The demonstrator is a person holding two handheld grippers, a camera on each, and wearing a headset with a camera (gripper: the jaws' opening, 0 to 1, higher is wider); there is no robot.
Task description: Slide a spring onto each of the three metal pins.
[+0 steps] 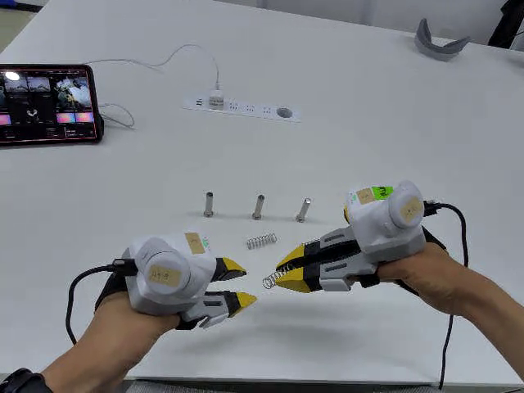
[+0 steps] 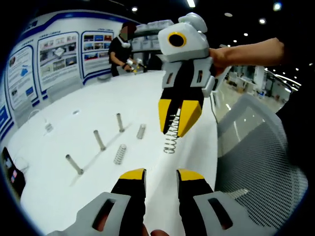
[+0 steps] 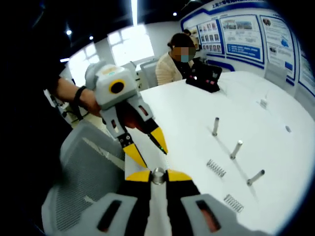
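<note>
Three bare metal pins [image 1: 209, 203] [image 1: 259, 206] [image 1: 304, 210] stand upright in a row on the white table. One spring [image 1: 261, 241] lies just in front of the middle pin. My right gripper [image 1: 282, 274] is shut on another spring [image 1: 270, 281], which sticks out of its yellow tips towards the left gripper; the spring hangs from the jaws in the left gripper view [image 2: 171, 137] and is seen end-on in the right gripper view [image 3: 158, 175]. My left gripper [image 1: 241, 283] is open and holds nothing, its tips facing the right gripper's. A further spring [image 3: 233, 202] lies nearer the right gripper.
A power strip [image 1: 241, 107] with a white cable lies beyond the pins, and a tablet [image 1: 49, 103] sits at the far left. A grey curved object [image 1: 439, 42] rests at the far right. Mesh chairs [image 2: 256, 147] stand by the table edge, and people are at the far end.
</note>
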